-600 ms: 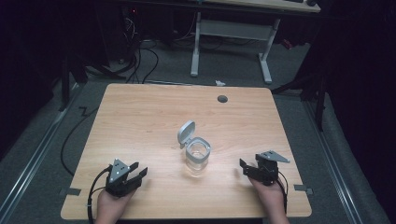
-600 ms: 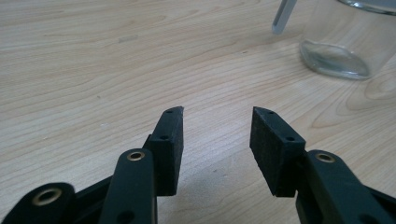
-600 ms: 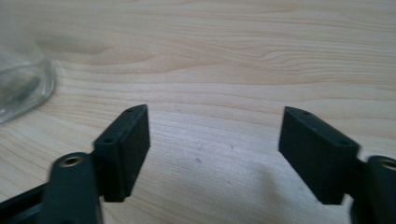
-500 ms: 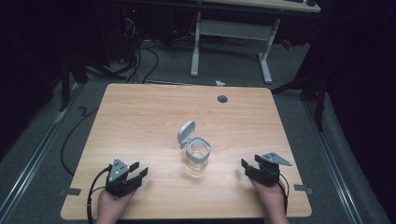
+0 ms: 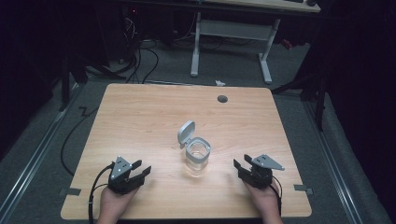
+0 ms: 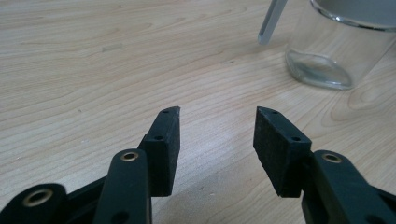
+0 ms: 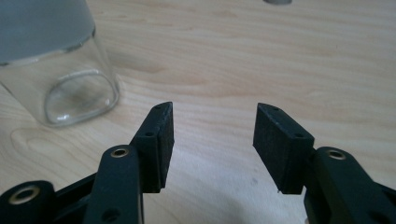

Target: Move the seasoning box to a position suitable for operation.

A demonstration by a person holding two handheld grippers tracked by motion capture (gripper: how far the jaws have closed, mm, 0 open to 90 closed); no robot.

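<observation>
Wooden worktop (image 5: 140,121), light grain, with a dark round grommet hole (image 5: 222,98) near the far edge.

Glass jar (image 5: 197,156): clear, squarish with rounded corners, upright near the middle of the worktop, a little toward the near edge. Its grey hinged lid (image 5: 185,133) stands open, tilted up on the jar's far-left side. Contents cannot be made out; the glass looks clear through to the wood.

Left gripper (image 5: 136,169): near the near-left corner, held in a hand (image 5: 112,205) that is cut off by the bottom of the high view. Fingers (image 6: 164,144) apart, nothing between them, only bare wood in the gap. In the left gripper view the jar sits at upper right, well apart from the fingers, its top cropped; just the lower edge of the lid shows.

Right gripper (image 5: 242,163): near the near-right corner, grey plate on top, hand (image 5: 266,200) also cut off at the wrist. Fingers (image 7: 279,140) apart, holding nothing. In the right gripper view the jar is at upper left, cropped above, apart from the fingers.

Surroundings beyond the worktop are dark: cables (image 5: 140,60) on the floor, white legs of another desk (image 5: 233,42).
</observation>
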